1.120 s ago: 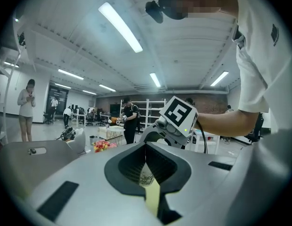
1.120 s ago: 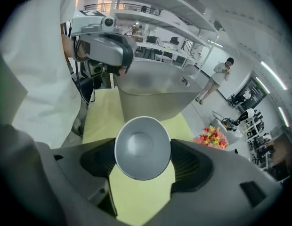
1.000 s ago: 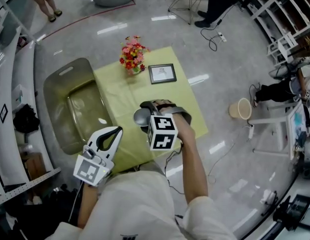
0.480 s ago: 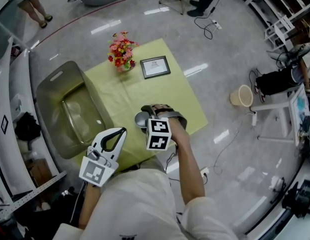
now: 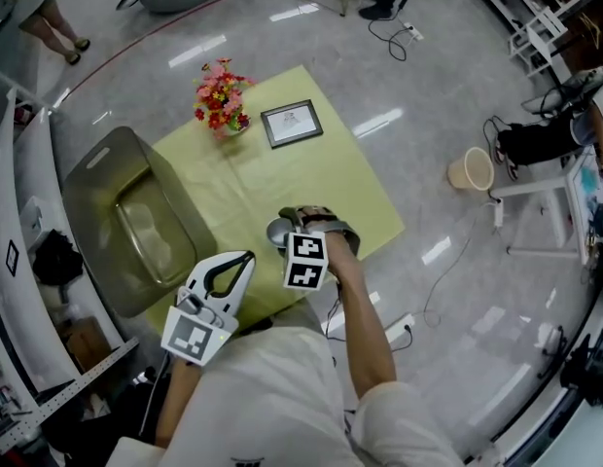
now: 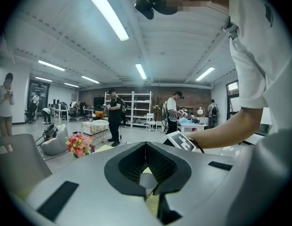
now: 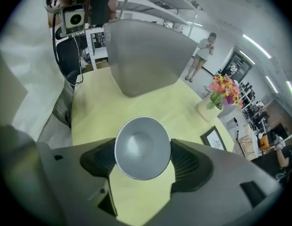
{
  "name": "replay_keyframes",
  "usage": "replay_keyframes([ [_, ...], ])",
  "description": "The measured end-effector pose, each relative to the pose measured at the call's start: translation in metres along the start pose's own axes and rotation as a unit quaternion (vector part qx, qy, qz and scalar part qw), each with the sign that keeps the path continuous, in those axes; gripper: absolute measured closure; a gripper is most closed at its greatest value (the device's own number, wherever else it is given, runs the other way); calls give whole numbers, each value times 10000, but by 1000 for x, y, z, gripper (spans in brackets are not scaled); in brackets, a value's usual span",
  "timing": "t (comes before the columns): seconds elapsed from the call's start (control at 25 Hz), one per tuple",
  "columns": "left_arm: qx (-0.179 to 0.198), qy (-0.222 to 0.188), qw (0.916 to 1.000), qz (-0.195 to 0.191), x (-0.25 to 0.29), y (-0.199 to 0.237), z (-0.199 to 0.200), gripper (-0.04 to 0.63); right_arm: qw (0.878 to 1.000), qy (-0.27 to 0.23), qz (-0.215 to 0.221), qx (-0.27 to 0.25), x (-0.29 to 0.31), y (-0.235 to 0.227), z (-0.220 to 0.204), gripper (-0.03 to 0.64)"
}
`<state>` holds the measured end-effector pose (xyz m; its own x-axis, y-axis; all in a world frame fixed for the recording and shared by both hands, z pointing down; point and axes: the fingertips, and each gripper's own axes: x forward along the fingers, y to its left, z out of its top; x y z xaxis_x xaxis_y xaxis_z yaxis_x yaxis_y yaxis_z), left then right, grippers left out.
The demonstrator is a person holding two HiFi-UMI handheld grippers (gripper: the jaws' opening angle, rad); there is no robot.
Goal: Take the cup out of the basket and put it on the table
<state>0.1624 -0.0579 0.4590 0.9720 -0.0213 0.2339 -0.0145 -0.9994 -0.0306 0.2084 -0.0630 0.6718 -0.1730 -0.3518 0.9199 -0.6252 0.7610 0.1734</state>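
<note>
A grey metal cup is held over the near edge of the table, which is covered with a yellow-green cloth. My right gripper is shut on it. In the right gripper view the cup fills the gap of that gripper, with a pad pressed on each side. The grey basket stands at the table's left end and shows nothing inside. My left gripper hangs low near my body, shut and empty. Its tips meet in the left gripper view.
A vase of flowers and a picture frame stand at the table's far end. On the floor to the right are a beige bin, cables and white racks. People stand further off.
My right gripper and the cup have drifted slightly towards the table's near edge as my head view shifted. The left gripper has kept its place.
</note>
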Motion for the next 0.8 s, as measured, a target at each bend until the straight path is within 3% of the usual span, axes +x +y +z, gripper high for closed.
replay_keyframes([
  [0.08,223,16,9997,-136,6,-3,-1,584,10000,28,-33,69,6,1,-7,268],
  [0.4,-432,203,9987,-174,20,-12,-21,584,9996,110,-93,241,23,8,-24,268],
  [0.8,-503,212,9982,-238,25,-15,-22,584,9991,-5,-134,399,27,11,-27,267],
])
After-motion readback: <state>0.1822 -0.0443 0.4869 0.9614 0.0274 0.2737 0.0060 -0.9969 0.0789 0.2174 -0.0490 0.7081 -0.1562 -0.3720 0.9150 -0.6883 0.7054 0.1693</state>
